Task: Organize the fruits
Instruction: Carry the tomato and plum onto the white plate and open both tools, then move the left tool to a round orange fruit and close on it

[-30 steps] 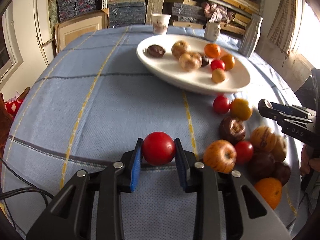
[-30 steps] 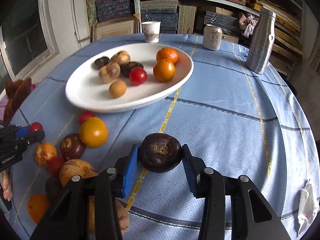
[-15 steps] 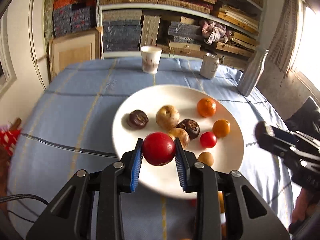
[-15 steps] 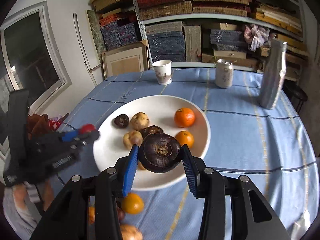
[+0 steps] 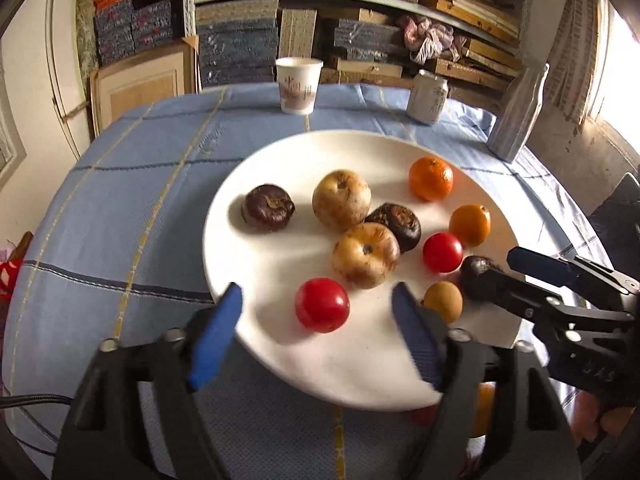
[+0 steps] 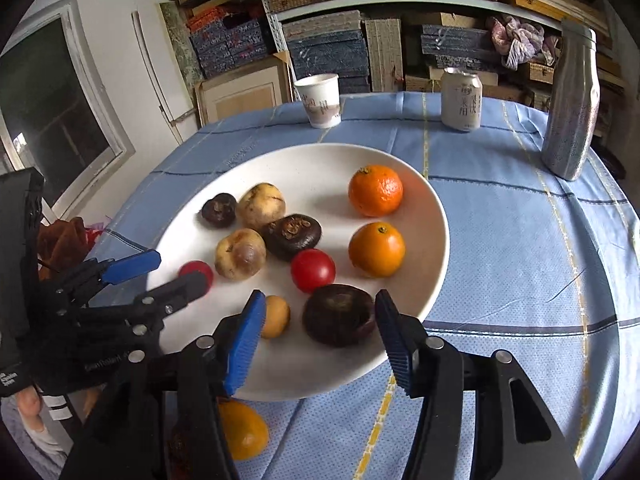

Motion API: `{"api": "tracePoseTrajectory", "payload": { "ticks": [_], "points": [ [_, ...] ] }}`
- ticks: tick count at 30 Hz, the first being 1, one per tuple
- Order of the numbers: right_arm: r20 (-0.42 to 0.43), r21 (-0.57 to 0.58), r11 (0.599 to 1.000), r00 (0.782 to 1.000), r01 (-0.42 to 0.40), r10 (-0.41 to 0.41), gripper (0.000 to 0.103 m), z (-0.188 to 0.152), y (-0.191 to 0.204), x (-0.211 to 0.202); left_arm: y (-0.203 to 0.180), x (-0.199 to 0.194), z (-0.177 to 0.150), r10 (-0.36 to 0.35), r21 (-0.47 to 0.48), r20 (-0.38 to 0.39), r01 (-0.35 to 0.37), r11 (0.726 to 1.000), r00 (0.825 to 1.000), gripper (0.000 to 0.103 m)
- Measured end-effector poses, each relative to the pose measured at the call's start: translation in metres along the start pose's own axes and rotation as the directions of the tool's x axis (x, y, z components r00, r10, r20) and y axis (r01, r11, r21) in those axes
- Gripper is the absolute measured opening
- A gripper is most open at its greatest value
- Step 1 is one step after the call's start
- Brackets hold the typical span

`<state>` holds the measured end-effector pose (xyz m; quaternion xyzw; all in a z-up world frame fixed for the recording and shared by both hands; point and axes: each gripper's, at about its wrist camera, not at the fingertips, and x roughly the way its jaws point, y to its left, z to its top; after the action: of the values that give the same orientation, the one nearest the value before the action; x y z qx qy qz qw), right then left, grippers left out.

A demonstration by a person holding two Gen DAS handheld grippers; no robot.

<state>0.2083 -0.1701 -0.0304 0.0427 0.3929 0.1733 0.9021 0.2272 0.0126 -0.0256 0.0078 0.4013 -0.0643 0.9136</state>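
Both grippers over the plate [image 5: 224, 216], both spread wide. Left gripper [image 5: 318, 312] released, blue pads well clear on either side of the red fruit [image 5: 322, 305], which sits on the near part of the plate, just in front of a tan apple [image 5: 366, 255]. Right gripper [image 6: 320, 326] released too, pads apart from the dark fruit [image 6: 339, 314] lying near the plate's front rim, beside a small tan fruit [image 6: 276, 316] and just behind it a red tomato [image 6: 313, 270].

Looks like the drop-off step for both: fruit down, fingers let go. Doing it well from here means backing straight out along the finger line, lifting a touch first so no pad clips a round fruit and sends it rolling. Extra care on the right: dark fruit close to the rim, little margin if nudged. Left pad edge near the small tan fruit as well, so no sideways sweep.

Grippers close together over the plate; best to pull apart one at a time, or outward, to avoid a knock.

More fruit off the plate: an orange [image 6: 242, 430] on the cloth [image 6: 520, 264] under the right gripper, others partly hidden below the rim. Plenty left to collect, by the look of it.

Cup [image 5: 299, 85], can [image 5: 428, 97] and bottle [image 6: 572, 104] at the far side, well out of the way.
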Motion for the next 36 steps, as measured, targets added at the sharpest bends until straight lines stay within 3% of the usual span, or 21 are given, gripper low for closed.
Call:
{"api": "tracePoseTrajectory", "payload": {
  "ticks": [4,8,12,14,19,21,24,29,36],
  "points": [
    [0.046,0.018,1.0,0.999,-0.02,0.02,0.072,0.003,-0.001,-0.02,0.002,-0.01,-0.002,0.005,-0.008,0.024,-0.005,1.0,1.0,0.094],
    [0.096,0.045,0.998,0.995,-0.039,0.035,0.086,0.002,-0.007,-0.042,0.009,-0.022,-0.007,0.022,-0.025,0.048,-0.02,0.999,0.999,0.098],
    [0.121,0.043,0.999,0.993,-0.004,-0.001,0.086,-0.008,-0.014,-0.054,0.015,-0.034,-0.017,0.022,-0.045,0.055,-0.02,0.999,0.998,0.099],
    [0.12,0.066,0.998,0.993,0.004,-0.012,0.091,-0.02,-0.022,-0.059,0.014,-0.042,-0.025,0.033,-0.037,0.057,-0.031,0.999,0.998,0.099],
    [0.072,0.157,0.988,0.997,-0.012,0.001,0.094,-0.057,-0.044,-0.07,0.008,-0.067,-0.059,-0.057,-0.022,0.045,0.058,0.998,0.997,0.099],
    [0.083,0.175,0.984,0.997,-0.014,0.0,0.094,-0.067,-0.048,-0.08,0.005,-0.075,-0.072,-0.062,-0.015,0.031,0.062,0.998,0.998,0.099],
    [0.129,0.198,0.98,0.992,-0.029,0.003,0.098,-0.083,-0.052,-0.1,-0.001,-0.088,-0.092,-0.049,0.001,0.031,0.049,0.999,0.998,0.099],
    [0.155,0.21,0.976,0.988,-0.055,0.023,0.099,-0.114,-0.052,-0.121,-0.002,-0.089,-0.124,0.058,0.012,-0.042,-0.058,0.998,0.997,0.099],
    [0.144,0.218,0.974,0.989,-0.059,0.027,0.099,-0.124,-0.051,-0.124,-0.007,-0.089,-0.128,0.054,0.029,-0.052,-0.053,0.998,0.997,0.099]
  ]
}}
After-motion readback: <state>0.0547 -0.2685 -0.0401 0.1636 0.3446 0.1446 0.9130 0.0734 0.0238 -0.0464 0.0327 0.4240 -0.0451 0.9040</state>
